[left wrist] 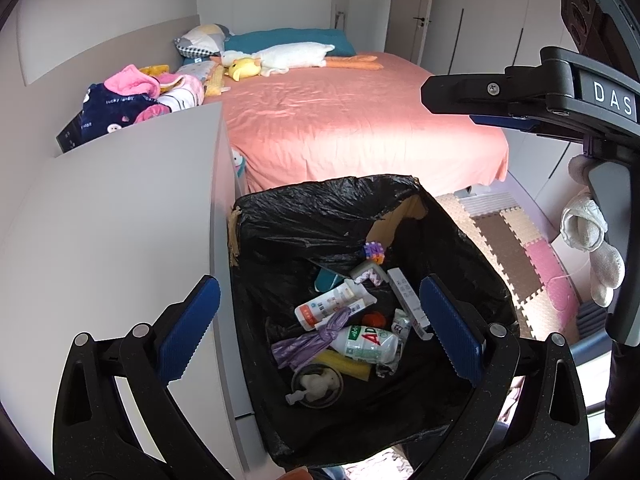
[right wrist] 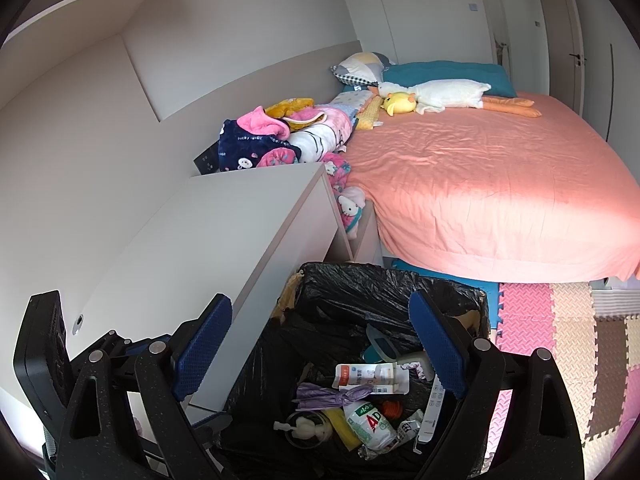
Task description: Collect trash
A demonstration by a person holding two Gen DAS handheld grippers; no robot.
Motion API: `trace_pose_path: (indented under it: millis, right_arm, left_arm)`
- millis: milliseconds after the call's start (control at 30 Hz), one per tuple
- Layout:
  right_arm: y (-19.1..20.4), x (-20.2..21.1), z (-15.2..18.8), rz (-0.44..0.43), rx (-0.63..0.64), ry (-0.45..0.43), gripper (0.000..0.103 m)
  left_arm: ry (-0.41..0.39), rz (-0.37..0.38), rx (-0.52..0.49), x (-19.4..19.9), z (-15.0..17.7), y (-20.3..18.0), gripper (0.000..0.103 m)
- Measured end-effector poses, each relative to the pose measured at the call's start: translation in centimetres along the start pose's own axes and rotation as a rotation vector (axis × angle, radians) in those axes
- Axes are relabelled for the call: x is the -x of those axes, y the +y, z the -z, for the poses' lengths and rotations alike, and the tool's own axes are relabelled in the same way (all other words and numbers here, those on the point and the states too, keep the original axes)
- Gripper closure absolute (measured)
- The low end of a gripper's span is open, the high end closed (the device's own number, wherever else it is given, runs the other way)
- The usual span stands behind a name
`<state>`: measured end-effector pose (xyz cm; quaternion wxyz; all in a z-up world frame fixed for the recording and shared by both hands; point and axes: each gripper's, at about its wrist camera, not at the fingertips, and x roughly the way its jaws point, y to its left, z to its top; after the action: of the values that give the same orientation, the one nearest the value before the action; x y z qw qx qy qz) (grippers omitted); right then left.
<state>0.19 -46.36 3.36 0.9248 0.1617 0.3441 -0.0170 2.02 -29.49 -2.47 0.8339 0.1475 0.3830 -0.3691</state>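
Beside the white cabinet (left wrist: 120,216), in the left wrist view, a box lined with a black trash bag (left wrist: 320,216) stands open on the floor, and the left gripper (left wrist: 320,328) hangs above its mouth with its jaws spread wide and nothing between the blue pads. Down in the bag lie a white bottle (left wrist: 368,344) with red letters, a knotted purple bag (left wrist: 312,340), a flat white carton (left wrist: 332,304), a yellow strip (left wrist: 348,364) and a round tub (left wrist: 316,384) with something white in it. Behind the bag the bed (left wrist: 360,120) with its pink sheet fills the middle of the room, a white stuffed goose (left wrist: 292,56) lying near the pillows. To the right of the bag the right gripper (left wrist: 532,92) reaches in from the edge, held in a white-gloved hand (left wrist: 588,236), above the foam floor mat (left wrist: 520,248). In the right wrist view the right gripper (right wrist: 320,344) also stands over the black trash bag (right wrist: 380,288), its jaws wide apart and empty. The same white bottle (right wrist: 372,424), purple bag (right wrist: 328,396) and white carton (right wrist: 372,376) lie at the bottom. Left of the bag run the cabinet (right wrist: 208,232) and part of the left gripper (right wrist: 44,360); behind the bag is the bed (right wrist: 480,180), with a heap of bright clothes (right wrist: 280,136) at its left edge.
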Motion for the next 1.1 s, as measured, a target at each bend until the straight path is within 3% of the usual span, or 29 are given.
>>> trace_pose_path:
  millis: [1100]
  right_arm:
    - [0.13, 0.17, 0.01, -0.007, 0.006, -0.005, 0.013]
  left_arm:
    - [-0.028, -0.026, 0.046, 0.88, -0.28, 0.97, 0.006]
